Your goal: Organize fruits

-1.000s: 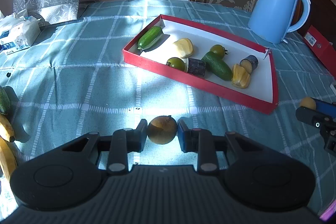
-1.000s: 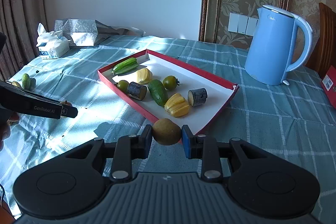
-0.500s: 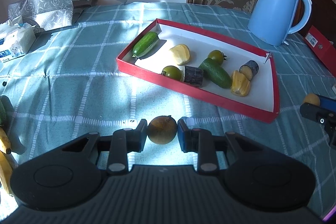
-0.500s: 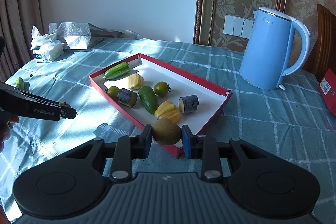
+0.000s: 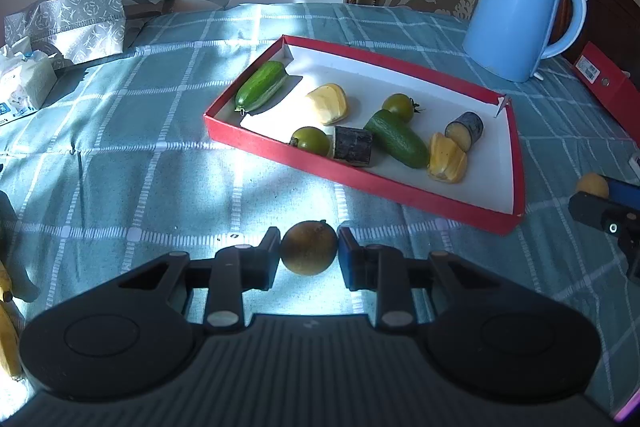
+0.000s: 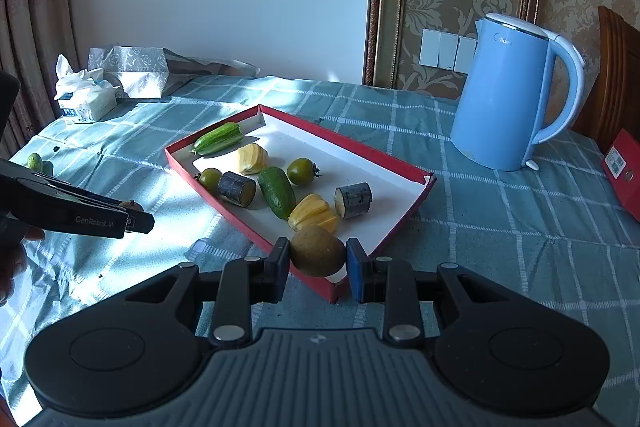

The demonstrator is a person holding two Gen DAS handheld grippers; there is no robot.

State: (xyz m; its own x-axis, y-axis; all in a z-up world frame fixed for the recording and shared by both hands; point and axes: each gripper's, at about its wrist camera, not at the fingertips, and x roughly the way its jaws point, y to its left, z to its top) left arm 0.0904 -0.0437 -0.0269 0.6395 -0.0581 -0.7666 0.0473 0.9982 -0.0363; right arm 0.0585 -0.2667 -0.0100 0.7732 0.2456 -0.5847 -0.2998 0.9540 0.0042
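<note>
**Both grippers hold a round brown fruit beside the red tray**

Your left gripper [image 5: 309,253] has its jaws closed on a round brown fruit [image 5: 309,247], pressed from both sides, above the sunlit checked cloth just short of the red tray [image 5: 404,191]. Your right gripper [image 6: 318,257] has its jaws clamped the same way on a second brown fruit [image 6: 317,250], which hangs over the tray's near corner.

Inside the tray, on its white floor, lie eight pieces. A light green cucumber [image 5: 261,87] sits in the far left corner. A pale yellow chunk [image 5: 329,103] lies beside it, apart. A green tomato [image 5: 311,141] touches a dark cut cylinder [image 5: 353,146] against the near wall. A dark green cucumber [image 5: 396,138] lies slanted in the middle, with another green tomato [image 5: 399,107] just behind it. A ribbed yellow piece [image 5: 447,158] and a second dark cylinder [image 5: 465,131], its pale cut face showing, lie towards the right end, close together.

In the left view your right gripper shows at the right edge, with its fruit. In the right view your left gripper [image 6: 132,217] reaches in from the left, with part of your hand [image 6: 16,259] behind it.

Further out on the surface [image 5: 120,131], a blue kettle [image 5: 518,13] stands upright behind the tray, and a red box [image 5: 604,83] lies at the right edge. A silver patterned bag [image 5: 68,23] and a pack of tissues [image 5: 24,83] sit at the far left. Bananas [image 5: 8,327] lie at the near left edge, and a small green fruit [image 6: 35,161] rests alone near them.
</note>
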